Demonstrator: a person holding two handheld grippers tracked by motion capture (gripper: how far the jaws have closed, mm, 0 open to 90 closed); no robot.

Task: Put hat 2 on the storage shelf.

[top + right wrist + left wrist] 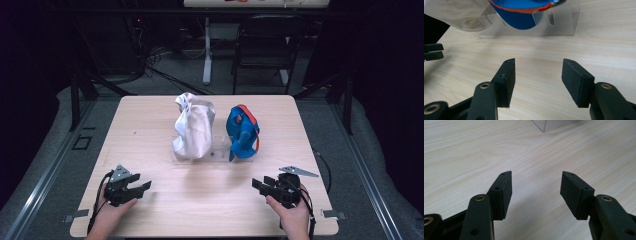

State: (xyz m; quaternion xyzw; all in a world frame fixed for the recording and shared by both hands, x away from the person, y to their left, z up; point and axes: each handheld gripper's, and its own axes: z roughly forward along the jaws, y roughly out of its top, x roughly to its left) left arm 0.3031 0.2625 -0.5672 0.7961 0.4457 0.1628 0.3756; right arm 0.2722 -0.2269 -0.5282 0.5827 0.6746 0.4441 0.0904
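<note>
Caps on a clear acrylic stand are what the work turns on: a white cap on the stand's left side and a blue cap with orange trim on its right, both propped upright near the middle of the wooden table. The stand is the landmark. The left gripper sits on the near side of it, off to the left and well apart from it, low over the tabletop; in the left gripper view its jaws stand wide apart with nothing but bare wood between them, and a corner of the stand shows ahead. The right gripper rests on the near side to the right, also well apart from the stand. In the right gripper view its jaws gape with nothing between them, pointing toward the blue cap.

Judging by this, no cap is touched yet; the step in hand looks like the approach. The next move likely calls for bringing a gripper forward to a cap's brim and closing on thin fabric without tipping the light stand.
</note>
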